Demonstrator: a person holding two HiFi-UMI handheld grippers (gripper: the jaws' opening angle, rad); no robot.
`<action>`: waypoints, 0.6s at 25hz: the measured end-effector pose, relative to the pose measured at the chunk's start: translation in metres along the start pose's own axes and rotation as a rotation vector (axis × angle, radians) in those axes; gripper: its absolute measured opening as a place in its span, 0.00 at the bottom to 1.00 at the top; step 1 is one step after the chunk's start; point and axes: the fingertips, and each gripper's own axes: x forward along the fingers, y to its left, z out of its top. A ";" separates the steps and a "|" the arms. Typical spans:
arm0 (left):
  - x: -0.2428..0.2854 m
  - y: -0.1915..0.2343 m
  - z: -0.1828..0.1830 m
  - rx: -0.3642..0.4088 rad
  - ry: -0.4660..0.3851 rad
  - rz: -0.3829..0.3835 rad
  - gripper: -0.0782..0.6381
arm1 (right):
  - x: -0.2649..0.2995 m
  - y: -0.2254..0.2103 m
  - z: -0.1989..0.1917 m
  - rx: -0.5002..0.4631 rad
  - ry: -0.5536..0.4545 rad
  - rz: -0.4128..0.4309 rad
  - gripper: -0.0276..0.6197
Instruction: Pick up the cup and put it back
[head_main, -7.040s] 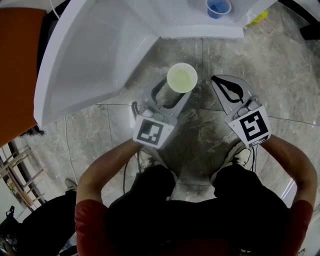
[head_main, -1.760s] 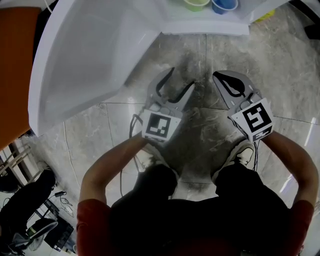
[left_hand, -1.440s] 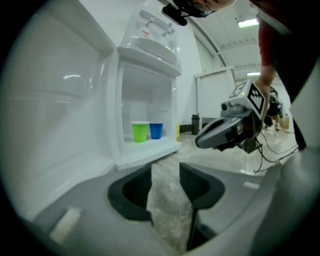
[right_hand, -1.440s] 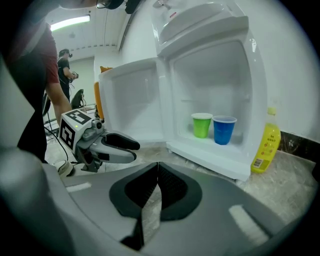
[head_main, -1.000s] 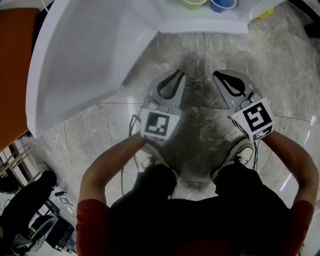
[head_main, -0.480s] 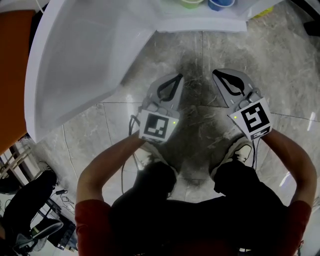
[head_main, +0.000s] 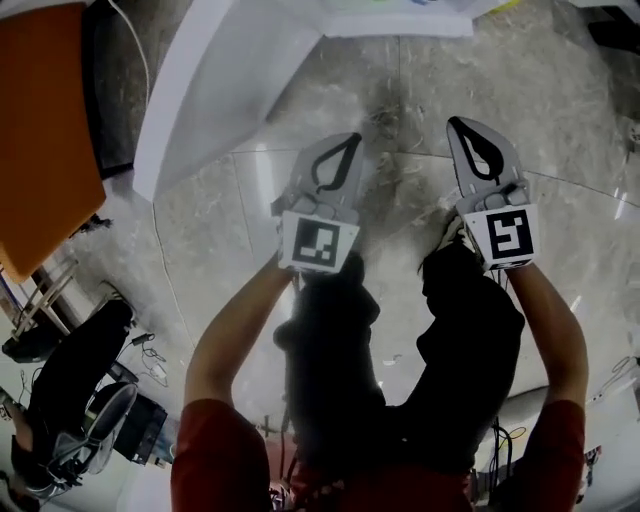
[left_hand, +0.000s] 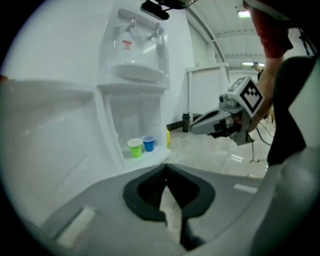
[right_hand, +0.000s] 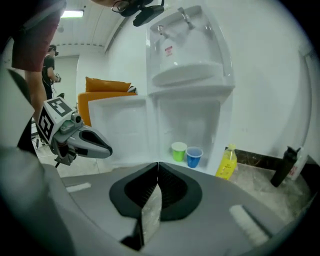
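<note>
The green cup stands beside a blue cup on the shelf of the white dispenser's open lower compartment. In the right gripper view the green cup and blue cup stand there too. Neither cup shows in the head view. My left gripper is shut and empty, held over the floor well short of the compartment. My right gripper is level with it to the right, also shut with nothing in it. Each gripper shows in the other's view: the right gripper, the left gripper.
The compartment's white door stands swung open on the left. A yellow bottle and a dark bottle stand on the floor right of the dispenser. An orange panel is at far left. The floor is grey marble.
The green cup, held by the left gripper seven seconds ago, now stands in the compartment. The left jaws have shut. Both grippers have risen and the cups have left the head view.
</note>
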 end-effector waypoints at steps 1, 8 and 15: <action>-0.012 -0.001 0.018 -0.002 0.011 0.003 0.11 | -0.012 0.004 0.019 -0.032 -0.002 -0.005 0.05; -0.125 0.002 0.166 -0.053 0.037 0.133 0.11 | -0.120 0.038 0.168 -0.261 0.096 -0.044 0.05; -0.257 -0.010 0.323 -0.041 0.049 0.215 0.11 | -0.234 0.045 0.333 -0.132 0.061 -0.079 0.05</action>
